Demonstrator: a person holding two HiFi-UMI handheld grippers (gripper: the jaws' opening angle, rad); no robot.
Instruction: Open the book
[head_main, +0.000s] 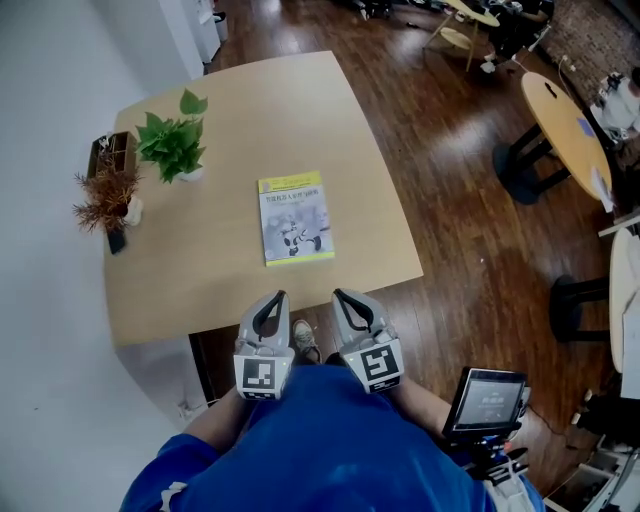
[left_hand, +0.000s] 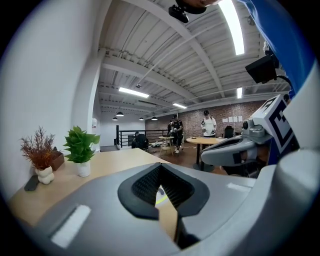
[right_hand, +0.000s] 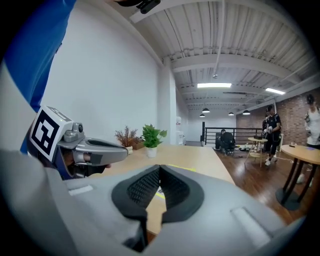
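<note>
A closed book (head_main: 295, 218) with a yellow-green and grey cover lies flat on the light wooden table (head_main: 230, 110), a little back from its near edge. Both grippers hover side by side in front of that edge, short of the book and pointing toward it. My left gripper (head_main: 280, 295) is shut with nothing in it, its tips meeting (left_hand: 160, 166). My right gripper (head_main: 339, 294) is likewise shut and empty (right_hand: 159, 168). Over the right jaws a thin yellow strip of the book (right_hand: 182, 168) shows on the tabletop. Each gripper view shows the other gripper beside it.
A green potted plant (head_main: 175, 145), a dried reddish plant in a white vase (head_main: 105, 200) and a dark box (head_main: 108, 152) stand at the table's left side. Round tables (head_main: 565, 120) stand on the dark wood floor to the right. People stand far back (left_hand: 175, 131).
</note>
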